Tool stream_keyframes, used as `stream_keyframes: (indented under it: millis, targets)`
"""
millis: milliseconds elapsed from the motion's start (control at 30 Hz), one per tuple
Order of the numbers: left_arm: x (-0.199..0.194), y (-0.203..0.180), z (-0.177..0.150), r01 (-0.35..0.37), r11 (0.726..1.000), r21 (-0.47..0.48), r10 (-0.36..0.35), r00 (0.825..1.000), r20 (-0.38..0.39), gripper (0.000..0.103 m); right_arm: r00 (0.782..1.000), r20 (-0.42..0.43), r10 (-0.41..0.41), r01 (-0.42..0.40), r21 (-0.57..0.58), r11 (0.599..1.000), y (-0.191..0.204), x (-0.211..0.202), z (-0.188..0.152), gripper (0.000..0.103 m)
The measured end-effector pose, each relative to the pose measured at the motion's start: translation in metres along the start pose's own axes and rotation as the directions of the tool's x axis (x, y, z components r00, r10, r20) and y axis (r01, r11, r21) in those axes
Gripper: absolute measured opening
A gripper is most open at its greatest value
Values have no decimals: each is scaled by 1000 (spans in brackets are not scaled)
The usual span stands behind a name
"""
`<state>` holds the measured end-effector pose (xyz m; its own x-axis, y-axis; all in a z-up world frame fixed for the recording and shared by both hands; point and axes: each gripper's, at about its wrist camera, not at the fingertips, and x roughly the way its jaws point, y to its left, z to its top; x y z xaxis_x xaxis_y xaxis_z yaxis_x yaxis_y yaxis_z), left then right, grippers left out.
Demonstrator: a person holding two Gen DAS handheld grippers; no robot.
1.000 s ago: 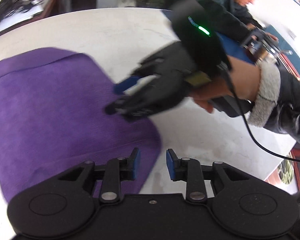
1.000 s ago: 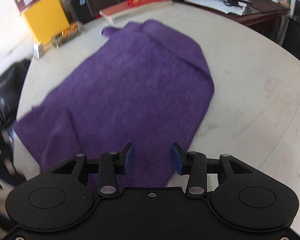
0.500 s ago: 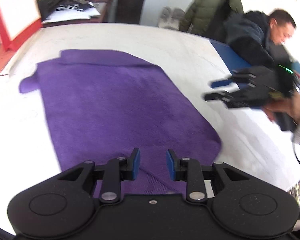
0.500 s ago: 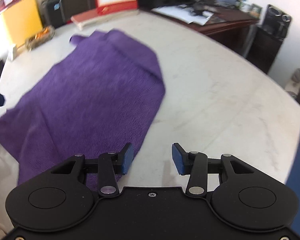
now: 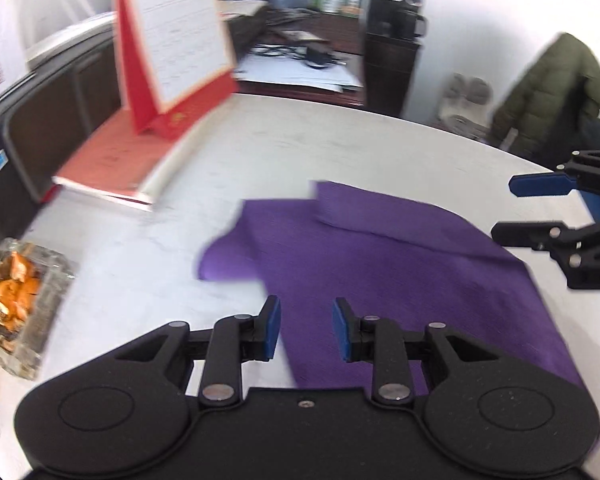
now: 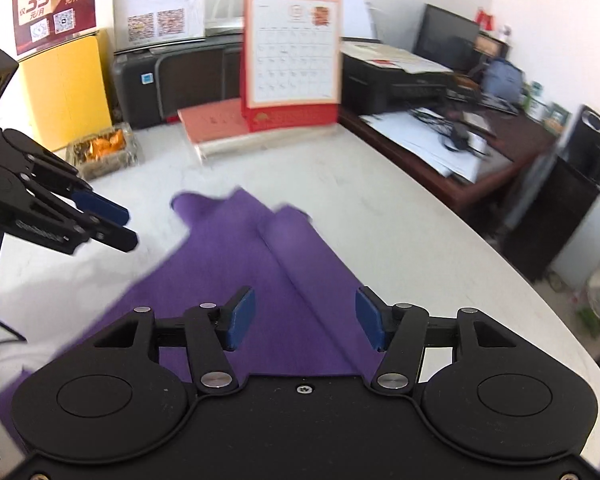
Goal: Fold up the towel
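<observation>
A purple towel [image 5: 380, 264] lies flat on the white round table [image 5: 300, 140], one strip along its far right side folded over and a corner sticking out at the far left. My left gripper [image 5: 305, 320] hovers over the towel's left part, open with a narrow gap and nothing between its fingers. In the right wrist view the same towel [image 6: 292, 280] runs away from my right gripper [image 6: 305, 308], whose jaws are opening wide above the cloth and hold nothing. Each gripper shows in the other's view: the right gripper [image 5: 506, 210] at the right edge, the left gripper [image 6: 129, 228] at the left.
A red desk calendar [image 5: 172, 40] stands on a red book [image 5: 112, 168] at the table's far side. A glass dish with orange scraps [image 5: 16, 292] sits at the left. A black printer [image 6: 172, 76], a cluttered desk [image 6: 440, 128] and a green coat [image 5: 552, 88] lie beyond the table.
Both grippers have swung toward the towel's far end, bringing the calendar and glass dish into view. The right gripper's jaws have widened. The left gripper's gap is unchanged.
</observation>
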<state>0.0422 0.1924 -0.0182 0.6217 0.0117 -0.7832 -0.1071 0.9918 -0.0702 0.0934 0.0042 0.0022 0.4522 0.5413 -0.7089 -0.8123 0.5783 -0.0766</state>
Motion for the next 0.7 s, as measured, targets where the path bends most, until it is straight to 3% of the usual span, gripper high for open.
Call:
stream_keyframes:
  millis: [167,333,700]
  targets:
    - [26,22,13,15,997,-71,-15,1000,-10,26,998,-55,12,-20,-141,990,22,75,30,53]
    - [53,24,20,49,996,-74,-49,999,1,26,996,-89,27,-43,-179,983,17,126,35,44]
    - [105,26,39,45,999,-17,-46,997,-60,26,991,-115,73,-101,-259,961,17,159,24,44]
